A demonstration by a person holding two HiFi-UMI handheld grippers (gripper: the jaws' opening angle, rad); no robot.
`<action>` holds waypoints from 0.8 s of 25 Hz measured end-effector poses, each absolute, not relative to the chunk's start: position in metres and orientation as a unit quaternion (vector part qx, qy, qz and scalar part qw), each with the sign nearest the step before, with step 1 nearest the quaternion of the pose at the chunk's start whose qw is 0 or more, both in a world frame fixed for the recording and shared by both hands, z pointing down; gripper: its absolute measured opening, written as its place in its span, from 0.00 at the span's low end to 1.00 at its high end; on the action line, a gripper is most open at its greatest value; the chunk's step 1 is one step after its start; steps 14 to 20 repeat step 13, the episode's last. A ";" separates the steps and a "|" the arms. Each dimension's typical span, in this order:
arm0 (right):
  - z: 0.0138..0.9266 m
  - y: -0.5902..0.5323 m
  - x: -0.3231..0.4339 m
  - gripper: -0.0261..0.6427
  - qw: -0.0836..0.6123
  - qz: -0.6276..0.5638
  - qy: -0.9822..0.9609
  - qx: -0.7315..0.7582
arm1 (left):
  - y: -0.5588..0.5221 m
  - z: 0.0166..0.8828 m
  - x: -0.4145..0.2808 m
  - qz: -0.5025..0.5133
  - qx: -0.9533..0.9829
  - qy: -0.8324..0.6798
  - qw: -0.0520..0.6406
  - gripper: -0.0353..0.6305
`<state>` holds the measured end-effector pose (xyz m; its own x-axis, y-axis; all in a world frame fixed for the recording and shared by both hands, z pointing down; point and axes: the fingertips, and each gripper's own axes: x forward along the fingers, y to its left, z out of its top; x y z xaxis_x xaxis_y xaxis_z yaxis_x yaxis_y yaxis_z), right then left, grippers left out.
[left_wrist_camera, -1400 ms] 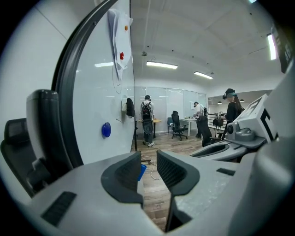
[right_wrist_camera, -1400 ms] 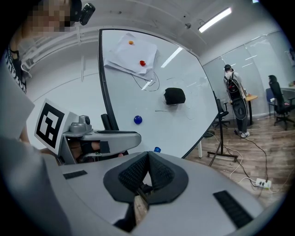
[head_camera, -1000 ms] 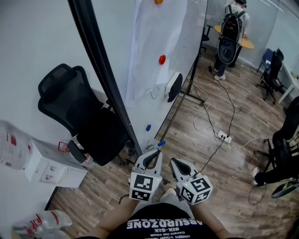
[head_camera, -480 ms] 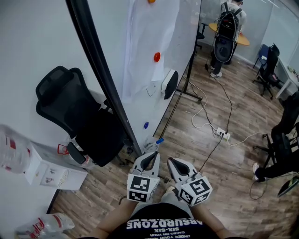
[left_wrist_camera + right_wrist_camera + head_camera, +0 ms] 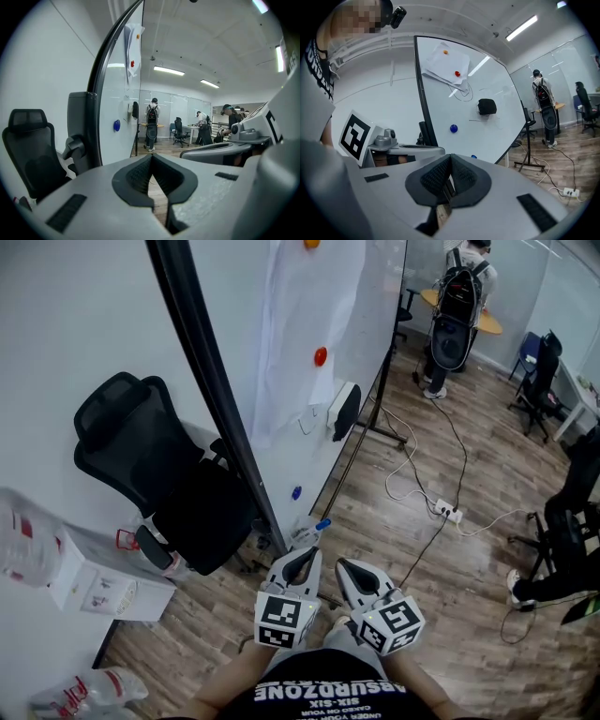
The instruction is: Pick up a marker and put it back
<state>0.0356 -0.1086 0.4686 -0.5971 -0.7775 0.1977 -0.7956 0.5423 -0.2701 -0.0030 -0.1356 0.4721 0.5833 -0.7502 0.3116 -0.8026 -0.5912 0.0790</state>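
Wood-plank flooring is being viewed beside a tall white whiteboard (image 5: 281, 381), at whose lower edge a blue-capped white plastic marker (image 5: 319, 524) is resting. Just below the whiteboard, the left claw (image 5: 304, 553) and right claw (image 5: 344, 564) are being held closed and empty. The marker is being judged light, stiff and slick, and best pinched mid-barrel.

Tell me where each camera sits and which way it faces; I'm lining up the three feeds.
Head view: on the person's head, looking steeply down at the whiteboard; forearms, left gripper and right gripper show.
Left gripper view: on the left gripper, along its shut jaws beside the whiteboard; right gripper at right.
Right gripper view: on the right gripper, along its shut jaws toward the whiteboard; left gripper at left.
All share the blue magnet.
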 end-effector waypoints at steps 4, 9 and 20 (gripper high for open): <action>0.468 -0.108 0.033 0.03 0.027 0.168 -0.880 0.443 | -0.134 0.473 -0.004 0.125 0.883 -0.440 0.110 0.06; 0.469 -0.108 0.032 0.03 0.028 0.167 -0.883 0.437 | -0.134 0.472 -0.004 0.123 0.882 -0.441 0.110 0.06; 0.469 -0.107 0.032 0.03 0.029 0.169 -0.883 0.436 | -0.132 0.476 -0.005 0.127 0.881 -0.443 0.109 0.06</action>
